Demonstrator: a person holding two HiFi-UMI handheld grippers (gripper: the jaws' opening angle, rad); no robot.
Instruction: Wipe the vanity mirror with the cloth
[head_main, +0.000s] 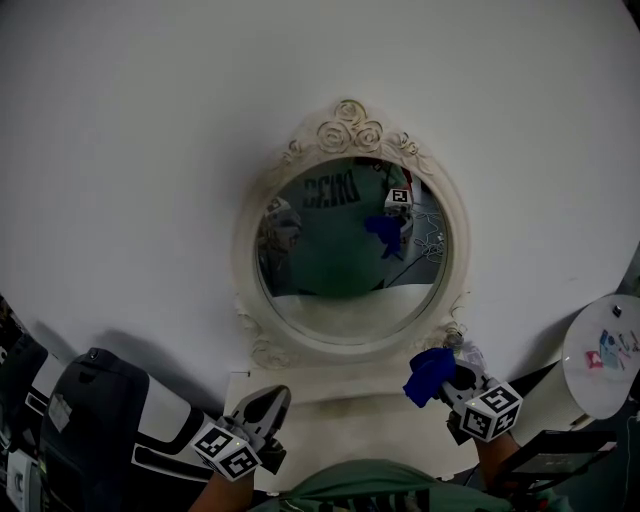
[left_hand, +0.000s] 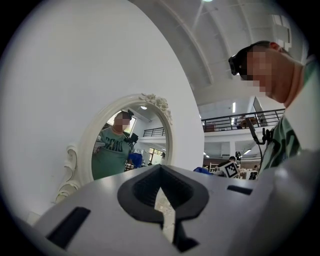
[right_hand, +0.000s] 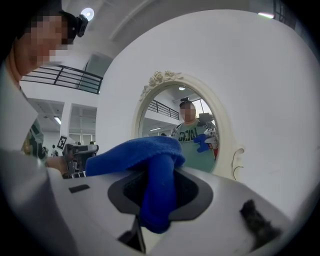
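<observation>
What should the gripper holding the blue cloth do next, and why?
Probably move the right gripper forward to press the blue cloth on the vanity mirror: its jaws are shut on the cloth, but it's held near the frame's lower edge, apart from the glass.

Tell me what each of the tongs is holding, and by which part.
The right tongs pinch a soft blue cloth by one hanging fold, with the rest bunched above the tips. The left tongs are shut and hold nothing.

The oval vanity mirror (head_main: 345, 265) pairs glossy glass with a cream matt frame (head_main: 350, 128) in carved relief. The blue cloth (right_hand: 155, 170) looks soft, nubby. The left gripper (left_hand: 162, 200) is smooth matt grey plastic with black textured pads (left_hand: 142, 187).
</observation>
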